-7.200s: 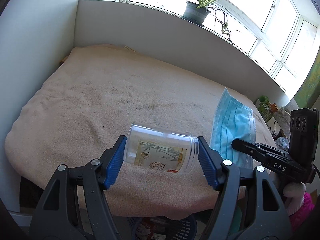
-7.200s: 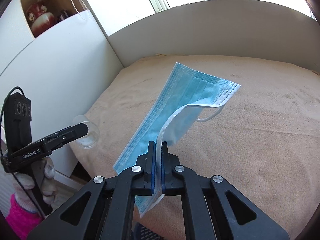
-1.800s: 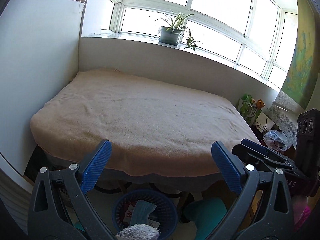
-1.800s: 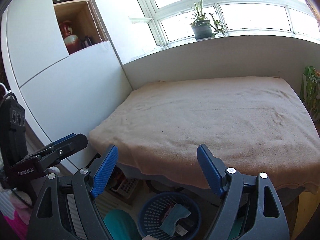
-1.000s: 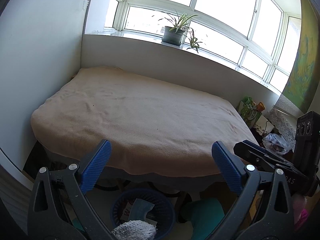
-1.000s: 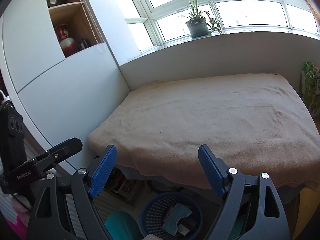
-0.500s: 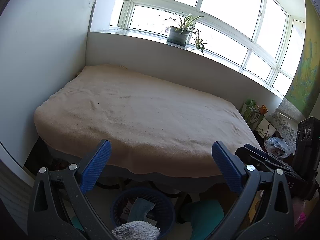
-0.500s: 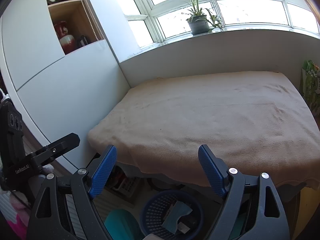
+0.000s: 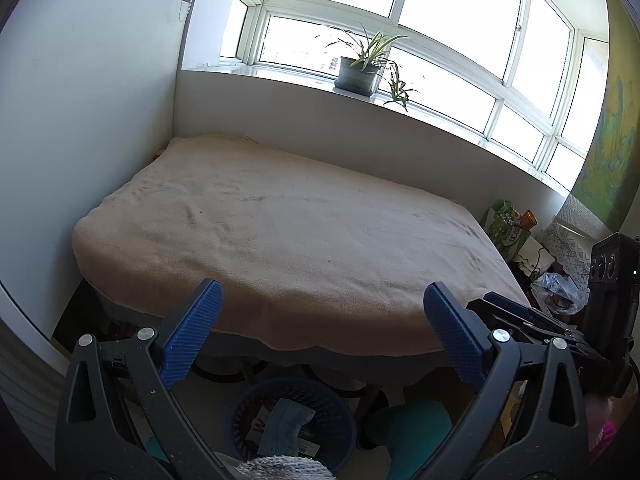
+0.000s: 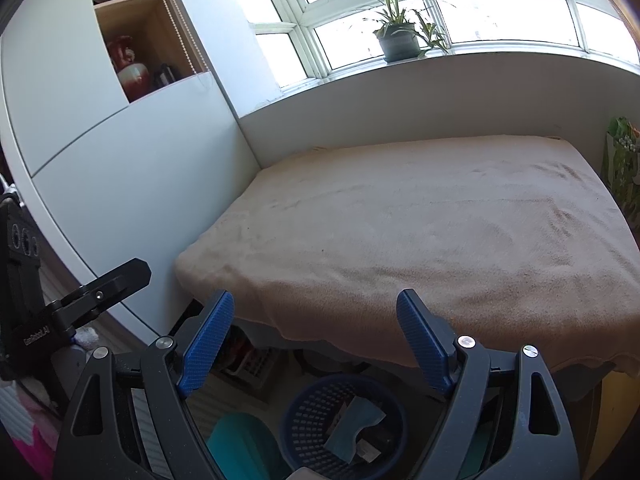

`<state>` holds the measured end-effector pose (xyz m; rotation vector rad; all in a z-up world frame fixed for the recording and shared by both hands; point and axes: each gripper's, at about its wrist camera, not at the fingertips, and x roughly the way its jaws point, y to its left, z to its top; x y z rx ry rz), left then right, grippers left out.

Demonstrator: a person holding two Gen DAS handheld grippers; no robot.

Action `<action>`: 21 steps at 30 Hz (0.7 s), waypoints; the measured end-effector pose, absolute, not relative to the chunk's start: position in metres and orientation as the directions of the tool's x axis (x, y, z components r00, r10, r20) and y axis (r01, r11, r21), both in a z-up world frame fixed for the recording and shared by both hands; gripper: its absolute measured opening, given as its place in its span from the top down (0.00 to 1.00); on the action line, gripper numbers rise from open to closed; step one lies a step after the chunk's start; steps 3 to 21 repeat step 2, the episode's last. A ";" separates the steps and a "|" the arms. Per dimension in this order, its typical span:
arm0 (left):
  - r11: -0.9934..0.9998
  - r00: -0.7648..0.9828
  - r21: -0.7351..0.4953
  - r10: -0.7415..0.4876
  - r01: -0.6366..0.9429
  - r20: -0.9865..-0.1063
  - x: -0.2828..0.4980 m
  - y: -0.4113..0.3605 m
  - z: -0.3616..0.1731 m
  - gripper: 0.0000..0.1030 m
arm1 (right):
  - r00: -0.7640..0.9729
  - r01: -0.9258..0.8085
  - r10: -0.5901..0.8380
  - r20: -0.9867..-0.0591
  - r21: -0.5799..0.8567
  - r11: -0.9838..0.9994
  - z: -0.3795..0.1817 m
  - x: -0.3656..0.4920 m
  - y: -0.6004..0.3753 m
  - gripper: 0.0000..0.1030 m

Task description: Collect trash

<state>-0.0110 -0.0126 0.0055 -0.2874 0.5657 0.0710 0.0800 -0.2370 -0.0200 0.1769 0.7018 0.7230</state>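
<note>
A dark blue mesh trash basket (image 9: 244, 408) stands on the floor below the bed's front edge; it also shows in the right wrist view (image 10: 300, 412). A light blue face mask (image 9: 286, 424) lies in it on other litter, also seen in the right wrist view (image 10: 354, 422). My left gripper (image 9: 320, 332) is open and empty, held above and in front of the basket. My right gripper (image 10: 316, 340) is open and empty too, above the basket. The left gripper's black body (image 10: 100, 296) shows at the left of the right wrist view; the right gripper's body (image 9: 532, 328) shows at the right of the left wrist view.
A bed with a beige blanket (image 9: 300, 232) fills the middle, bare in both views. White cupboard panels (image 10: 120, 184) stand to its left. A teal stool (image 9: 412, 428) sits beside the basket. A potted plant (image 9: 358, 74) is on the windowsill. Bags and clutter (image 9: 556, 284) lie right of the bed.
Both grippers earlier held a clear jar and the blue mask; both are let go and the mask lies in the basket. In the last second the views only shifted slightly.
</note>
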 end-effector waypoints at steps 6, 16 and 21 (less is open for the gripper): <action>0.960 0.840 -0.236 -0.001 -0.151 -0.542 -0.010 -0.013 0.005 0.01 | 0.534 -0.544 0.658 -0.530 0.380 0.748 -0.021 0.081 -0.237 0.19; 0.960 0.840 -0.236 -0.001 -0.151 -0.542 -0.010 -0.013 0.005 0.01 | 0.534 -0.544 0.658 -0.530 0.380 0.748 -0.021 0.081 -0.237 0.19; 0.960 0.840 -0.236 -0.001 -0.151 -0.542 -0.010 -0.013 0.005 0.01 | 0.534 -0.544 0.658 -0.530 0.380 0.748 -0.021 0.081 -0.237 0.19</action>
